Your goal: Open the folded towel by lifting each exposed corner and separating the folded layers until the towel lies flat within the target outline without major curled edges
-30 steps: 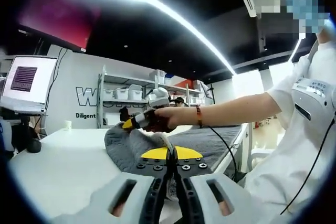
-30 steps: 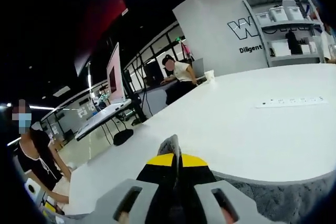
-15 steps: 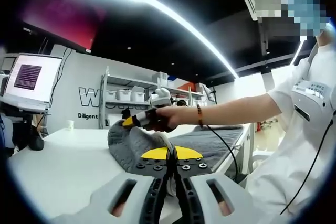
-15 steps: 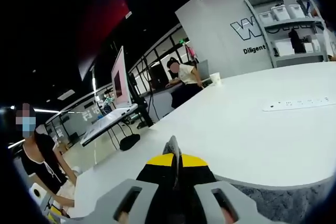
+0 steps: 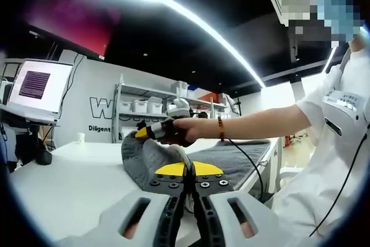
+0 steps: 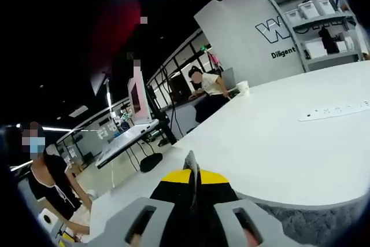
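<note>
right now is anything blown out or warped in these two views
Left gripper view: the ceiling light strip is blown out to white glare and bends into an arc from fisheye distortion. Right gripper view: the ceiling is nearly black, the white table is bright, and its edge curves; the grey towel lies dim under it.

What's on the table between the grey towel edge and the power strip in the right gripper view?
Nothing: in the right gripper view the white table is bare between the grey towel edge and the power strip.
</note>
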A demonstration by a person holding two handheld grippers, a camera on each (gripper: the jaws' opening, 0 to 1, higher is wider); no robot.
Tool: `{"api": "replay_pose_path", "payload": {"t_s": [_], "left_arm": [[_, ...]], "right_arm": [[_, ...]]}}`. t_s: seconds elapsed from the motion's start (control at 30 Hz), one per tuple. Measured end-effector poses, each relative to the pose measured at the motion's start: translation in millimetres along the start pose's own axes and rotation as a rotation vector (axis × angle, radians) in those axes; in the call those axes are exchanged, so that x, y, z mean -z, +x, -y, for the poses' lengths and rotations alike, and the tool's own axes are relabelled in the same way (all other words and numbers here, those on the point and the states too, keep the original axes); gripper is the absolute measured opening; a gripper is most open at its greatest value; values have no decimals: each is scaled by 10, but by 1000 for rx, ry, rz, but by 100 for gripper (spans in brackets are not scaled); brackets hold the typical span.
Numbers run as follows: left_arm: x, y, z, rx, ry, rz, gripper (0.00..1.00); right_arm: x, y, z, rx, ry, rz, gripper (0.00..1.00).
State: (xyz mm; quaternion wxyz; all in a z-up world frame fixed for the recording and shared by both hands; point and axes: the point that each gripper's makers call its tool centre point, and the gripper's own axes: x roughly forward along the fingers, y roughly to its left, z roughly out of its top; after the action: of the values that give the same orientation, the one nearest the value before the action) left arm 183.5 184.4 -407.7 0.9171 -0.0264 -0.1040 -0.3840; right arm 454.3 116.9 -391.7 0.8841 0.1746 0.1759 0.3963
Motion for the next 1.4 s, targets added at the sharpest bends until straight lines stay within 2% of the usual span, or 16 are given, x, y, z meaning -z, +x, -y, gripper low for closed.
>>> {"api": "replay_pose_path", "payload": {"t_s": [0.47, 1.2, 1.3, 1.4], "left_arm": [[12, -100, -104, -42, -6, 9, 1], [69, -213, -247, -88, -17, 9, 2], [88, -246, -251, -102, 49, -15, 3], [90, -264, -272, -102, 13, -7, 3]], "right_arm": [[2, 81, -96, -50, 11, -5, 0], [44, 170, -185, -74, -8, -37, 0], [14, 175, -178, -67, 1, -29, 0], [5, 190, -202, -74, -1, -31, 0]]}}
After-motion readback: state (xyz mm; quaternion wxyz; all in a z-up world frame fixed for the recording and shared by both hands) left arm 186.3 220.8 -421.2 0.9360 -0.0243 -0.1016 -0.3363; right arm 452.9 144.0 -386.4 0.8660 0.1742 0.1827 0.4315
